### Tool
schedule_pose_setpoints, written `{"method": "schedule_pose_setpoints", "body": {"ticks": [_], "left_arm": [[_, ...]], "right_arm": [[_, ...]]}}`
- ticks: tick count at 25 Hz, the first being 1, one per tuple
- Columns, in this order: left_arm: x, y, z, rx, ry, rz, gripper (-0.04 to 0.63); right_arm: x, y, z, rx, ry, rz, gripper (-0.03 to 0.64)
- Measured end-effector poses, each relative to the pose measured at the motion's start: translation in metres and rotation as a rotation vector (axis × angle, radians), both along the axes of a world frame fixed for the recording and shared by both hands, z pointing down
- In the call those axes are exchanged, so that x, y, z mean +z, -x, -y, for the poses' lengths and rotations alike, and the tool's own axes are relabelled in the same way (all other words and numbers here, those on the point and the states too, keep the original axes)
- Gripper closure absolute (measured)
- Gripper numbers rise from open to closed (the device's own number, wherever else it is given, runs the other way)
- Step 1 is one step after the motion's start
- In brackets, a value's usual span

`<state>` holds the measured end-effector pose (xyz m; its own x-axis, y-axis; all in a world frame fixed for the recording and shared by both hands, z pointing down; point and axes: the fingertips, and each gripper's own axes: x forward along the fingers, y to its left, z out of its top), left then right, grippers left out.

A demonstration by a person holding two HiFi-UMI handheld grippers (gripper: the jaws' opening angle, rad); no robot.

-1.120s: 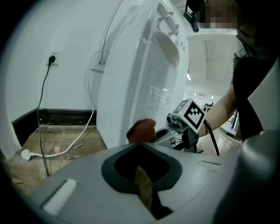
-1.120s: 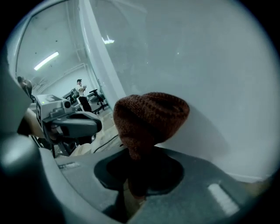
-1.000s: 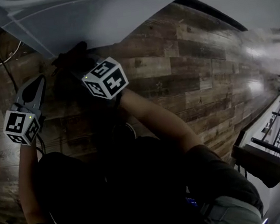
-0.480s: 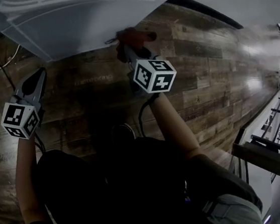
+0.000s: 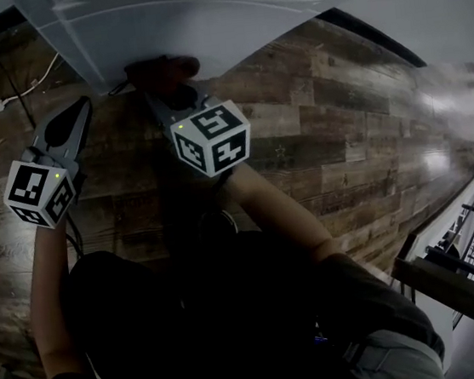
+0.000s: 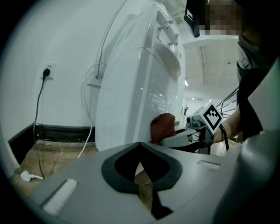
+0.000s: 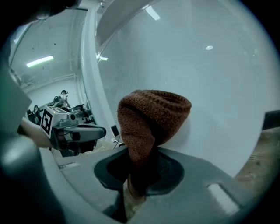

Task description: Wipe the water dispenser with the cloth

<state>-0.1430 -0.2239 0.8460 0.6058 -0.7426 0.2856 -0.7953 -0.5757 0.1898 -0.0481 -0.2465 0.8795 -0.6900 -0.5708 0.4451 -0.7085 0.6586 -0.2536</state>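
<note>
The right hand-held gripper, clamped on the brown cloth, presses it against the white water dispenser at twelve o'clock. The left hand-held gripper hangs closed and empty at nine o'clock. Firm, even pressure and overlapping strokes would serve best.

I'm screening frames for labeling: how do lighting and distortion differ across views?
Head view: dim, lap in shadow, floor planks bowed. Left gripper view: bright, water dispenser curved by fisheye. Right gripper view: ceiling-light reflections on the dispenser, cloth sharp.
</note>
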Motion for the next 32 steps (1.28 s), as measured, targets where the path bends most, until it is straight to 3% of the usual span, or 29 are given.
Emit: {"method": "schedule_pose_setpoints", "body": {"ticks": [6, 11, 15, 21, 24, 28, 32], "left_arm": [[0.006, 0.015, -0.008, -0.031, 0.019, 0.016, 0.578], [0.010, 0.016, -0.016, -0.027, 0.039, 0.007, 0.578], [-0.006, 0.013, -0.015, -0.002, 0.026, 0.026, 0.578], [-0.055, 0.003, -0.001, 0.015, -0.036, -0.006, 0.578], [-0.080, -0.009, 0.007, 0.033, -0.075, -0.010, 0.578], [-0.094, -0.019, 0.014, 0.028, -0.104, -0.002, 0.578], [-0.094, -0.021, 0.010, 0.016, -0.117, 0.008, 0.578]], "right_arm": [[-0.003, 0.072, -0.009, -0.181, -0.018, -0.011, 0.557], [0.000, 0.076, -0.019, -0.213, -0.020, -0.002, 0.557], [-0.013, 0.022, -0.024, -0.120, 0.002, 0.044, 0.557], [-0.049, -0.127, -0.008, 0.242, -0.019, 0.000, 0.557], [-0.073, -0.172, 0.009, 0.374, -0.071, 0.012, 0.557], [-0.102, -0.176, 0.029, 0.399, -0.126, 0.040, 0.557], [-0.119, -0.142, 0.026, 0.316, -0.147, 0.062, 0.557]]}}
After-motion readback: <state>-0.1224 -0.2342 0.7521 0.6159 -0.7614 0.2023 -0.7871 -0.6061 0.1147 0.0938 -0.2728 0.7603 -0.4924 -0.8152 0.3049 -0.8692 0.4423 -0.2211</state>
